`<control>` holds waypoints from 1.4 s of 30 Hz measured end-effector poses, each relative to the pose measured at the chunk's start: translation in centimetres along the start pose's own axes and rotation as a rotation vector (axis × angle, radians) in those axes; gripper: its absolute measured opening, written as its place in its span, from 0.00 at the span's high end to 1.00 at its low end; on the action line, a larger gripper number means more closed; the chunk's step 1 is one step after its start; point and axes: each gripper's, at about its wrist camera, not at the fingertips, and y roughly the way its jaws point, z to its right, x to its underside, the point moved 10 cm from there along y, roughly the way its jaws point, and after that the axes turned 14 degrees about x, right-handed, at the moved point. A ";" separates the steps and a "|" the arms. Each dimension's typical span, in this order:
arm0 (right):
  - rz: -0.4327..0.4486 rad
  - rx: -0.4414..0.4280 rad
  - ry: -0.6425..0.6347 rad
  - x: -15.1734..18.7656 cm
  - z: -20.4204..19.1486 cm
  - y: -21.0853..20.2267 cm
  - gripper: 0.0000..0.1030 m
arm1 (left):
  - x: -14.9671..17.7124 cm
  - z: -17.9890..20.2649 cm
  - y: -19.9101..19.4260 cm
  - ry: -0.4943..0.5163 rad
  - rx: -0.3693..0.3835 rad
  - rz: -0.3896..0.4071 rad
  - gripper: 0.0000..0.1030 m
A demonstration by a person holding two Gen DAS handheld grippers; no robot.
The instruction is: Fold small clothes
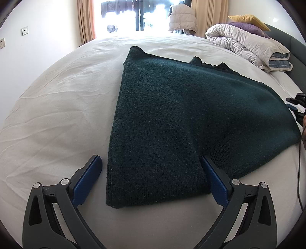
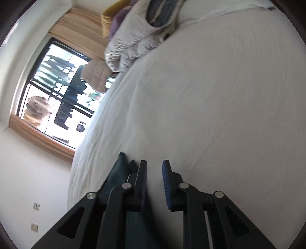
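A dark green knitted garment lies folded on the white bed sheet. In the left wrist view its near folded flap reaches toward me between the fingers of my left gripper. That gripper is open wide: its right finger touches the flap's edge and its left finger stands apart from it. My right gripper hovers over bare sheet, rolled sideways, its jaws a narrow gap apart with nothing between them. A corner of the garment shows just left of it. The right gripper also peeks in beside the garment's right edge.
A rolled duvet with yellow and purple pillows lies at the bed's far right by the dark headboard. A puffy jacket hangs before the bright window. A thin cable runs down the right side.
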 end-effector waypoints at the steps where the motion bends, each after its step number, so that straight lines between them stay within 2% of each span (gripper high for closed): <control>1: -0.024 -0.060 -0.049 1.8 -1.8 -1.3 0.71 | 0.0 0.0 0.0 0.000 0.001 0.000 0.00; 2: -0.054 -0.119 -0.103 3.9 -3.4 -2.4 0.66 | 0.0 0.0 0.0 -0.001 0.001 0.001 0.00; 3: -0.085 -0.156 -0.161 6.3 -4.7 -3.2 0.54 | 0.0 0.0 0.0 -0.001 0.001 0.001 0.00; 4: -0.118 -0.160 -0.217 8.8 -5.7 -3.5 0.47 | 0.0 0.0 0.0 -0.001 0.002 0.001 0.00; 7: -0.229 -0.124 -0.265 14.7 -4.8 -2.6 0.48 | 0.0 0.0 0.0 -0.004 0.005 0.003 0.00; 8: -0.232 -0.120 -0.238 15.3 -3.8 -2.3 0.53 | 0.0 0.0 0.0 -0.005 0.006 0.004 0.00; 9: -0.210 -0.127 -0.205 15.0 -2.9 -2.6 0.67 | -0.1 0.0 0.0 -0.006 0.007 0.004 0.00; 10: -0.211 -0.129 -0.159 14.4 -1.7 -2.6 0.75 | -0.1 0.0 0.0 -0.006 0.007 0.004 0.00; 13: -0.201 -0.133 -0.052 13.0 1.2 -3.3 0.83 | -0.1 -0.1 0.0 -0.008 0.010 0.005 0.00; 16: -0.154 -0.146 -0.076 12.9 3.0 -4.5 0.92 | -0.2 -0.1 0.1 -0.008 0.009 0.007 0.00; 19: -0.115 -0.153 -0.074 13.0 3.6 -5.3 0.92 | -0.2 -0.1 -0.1 -0.014 0.013 0.012 0.00; 23: -0.108 -0.157 -0.075 13.1 3.4 -5.4 0.92 | -0.1 -0.2 -0.6 -0.037 0.035 0.012 0.00; 26: -0.108 -0.184 -0.061 13.0 3.9 -5.4 0.92 | 0.4 -0.6 -2.0 -0.128 0.079 0.025 0.00; 29: -0.101 -0.194 -0.060 13.3 4.2 -5.5 0.92 | 1.6 -1.1 -4.6 -0.287 0.132 0.097 0.00; 33: -0.097 -0.197 -0.062 13.3 4.2 -5.6 0.90 | 3.5 -1.7 -7.3 -0.482 0.253 0.198 0.00; 36: -0.087 -0.210 -0.068 13.4 3.9 -5.8 0.85 | 3.6 -1.5 -7.9 -0.530 0.298 0.208 0.00; 42: -0.080 -0.235 -0.073 13.4 3.6 -6.0 0.79 | 2.1 -2.0 -6.9 -0.724 0.425 0.254 0.00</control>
